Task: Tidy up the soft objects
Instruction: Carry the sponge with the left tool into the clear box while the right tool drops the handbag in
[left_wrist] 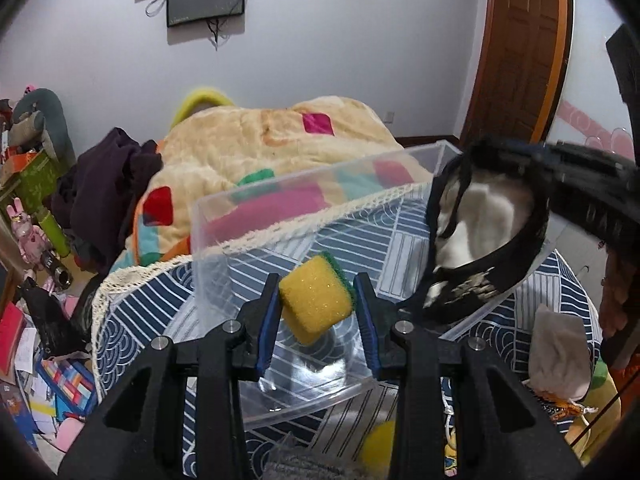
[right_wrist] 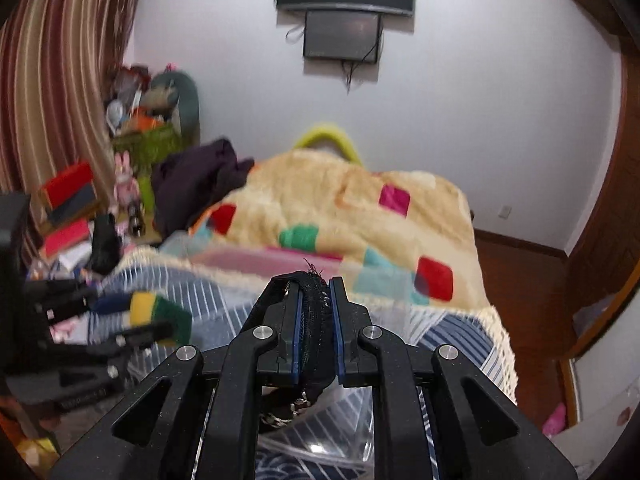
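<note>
A clear plastic bin [left_wrist: 224, 216] sits on the blue patterned cloth [left_wrist: 136, 320]; its near wall is cut off behind the grippers. Over the bin's right rim hangs a black, white-lined fabric piece [left_wrist: 480, 240], blurred, pinched in the right gripper [right_wrist: 316, 320] jaws. Above the bin's middle, the left gripper [left_wrist: 316, 304] jaws clamp a yellow-green sponge [left_wrist: 316, 296].

Lived-in bedroom in a home. Bed [left_wrist: 132, 300] with a plush patchwork blanket [left_wrist: 280, 136] and dark clothes [left_wrist: 108, 184] heaped on it. Two screens [right_wrist: 344, 8] on a plain white wall, a wooden door [left_wrist: 524, 48], a striped curtain [right_wrist: 52, 80], toys and boxes [right_wrist: 136, 120] piled alongside.
</note>
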Action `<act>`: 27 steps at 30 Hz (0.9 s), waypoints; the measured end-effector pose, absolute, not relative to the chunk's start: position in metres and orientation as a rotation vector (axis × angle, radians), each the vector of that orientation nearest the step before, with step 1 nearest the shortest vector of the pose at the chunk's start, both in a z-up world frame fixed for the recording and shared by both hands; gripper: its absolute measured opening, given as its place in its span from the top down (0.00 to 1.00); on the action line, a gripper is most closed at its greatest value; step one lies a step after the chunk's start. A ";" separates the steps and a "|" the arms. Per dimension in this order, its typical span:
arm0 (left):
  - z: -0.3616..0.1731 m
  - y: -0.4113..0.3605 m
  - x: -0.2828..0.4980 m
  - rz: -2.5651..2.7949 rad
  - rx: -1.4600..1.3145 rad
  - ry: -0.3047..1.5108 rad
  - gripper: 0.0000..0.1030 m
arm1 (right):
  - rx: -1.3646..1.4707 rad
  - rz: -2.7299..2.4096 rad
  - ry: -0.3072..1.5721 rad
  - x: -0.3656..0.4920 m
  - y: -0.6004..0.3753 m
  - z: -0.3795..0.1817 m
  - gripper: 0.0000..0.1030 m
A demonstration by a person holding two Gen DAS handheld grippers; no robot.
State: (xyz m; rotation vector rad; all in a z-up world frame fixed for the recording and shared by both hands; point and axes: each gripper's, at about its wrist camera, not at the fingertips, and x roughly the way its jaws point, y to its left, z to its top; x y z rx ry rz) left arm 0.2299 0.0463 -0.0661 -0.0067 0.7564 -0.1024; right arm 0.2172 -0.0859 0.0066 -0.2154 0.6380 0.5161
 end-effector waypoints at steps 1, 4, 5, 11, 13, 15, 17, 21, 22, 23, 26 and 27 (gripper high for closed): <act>-0.068 0.046 0.232 -0.099 -0.005 0.764 0.65 | -0.217 0.523 0.652 0.218 -0.089 0.005 0.89; -0.072 0.047 0.235 -0.104 -0.021 0.784 0.62 | -0.239 0.557 0.712 0.217 -0.090 -0.004 0.88; -0.073 0.048 0.236 -0.104 -0.029 0.791 0.61 | -0.250 0.559 0.722 0.216 -0.090 -0.006 0.86; -0.069 0.048 0.228 -0.096 -0.054 0.779 0.37 | -0.287 0.576 0.753 0.210 -0.097 -0.007 0.77; -0.064 0.046 0.223 -0.097 -0.046 0.771 0.33 | -0.270 0.587 0.758 0.207 -0.101 -0.005 0.66; -0.060 0.044 0.217 -0.094 -0.042 0.760 0.27 | -0.255 0.601 0.754 0.202 -0.105 -0.003 0.57; -0.054 0.043 0.209 -0.091 -0.037 0.747 0.23 | -0.261 0.610 0.747 0.196 -0.108 -0.001 0.52; -0.041 0.041 0.194 -0.095 -0.029 0.716 0.14 | -0.269 0.630 0.723 0.181 -0.114 0.005 0.42; -0.035 0.041 0.188 -0.093 -0.025 0.704 0.11 | -0.270 0.631 0.717 0.179 -0.114 0.007 0.37; -0.032 0.040 0.184 -0.091 -0.022 0.694 0.09 | -0.270 0.634 0.705 0.174 -0.116 0.009 0.33; -0.019 0.041 0.170 -0.084 -0.017 0.661 0.05 | -0.257 0.640 0.672 0.164 -0.123 0.018 0.31; -0.015 0.041 0.164 -0.080 -0.016 0.649 0.04 | -0.254 0.638 0.663 0.161 -0.124 0.020 0.30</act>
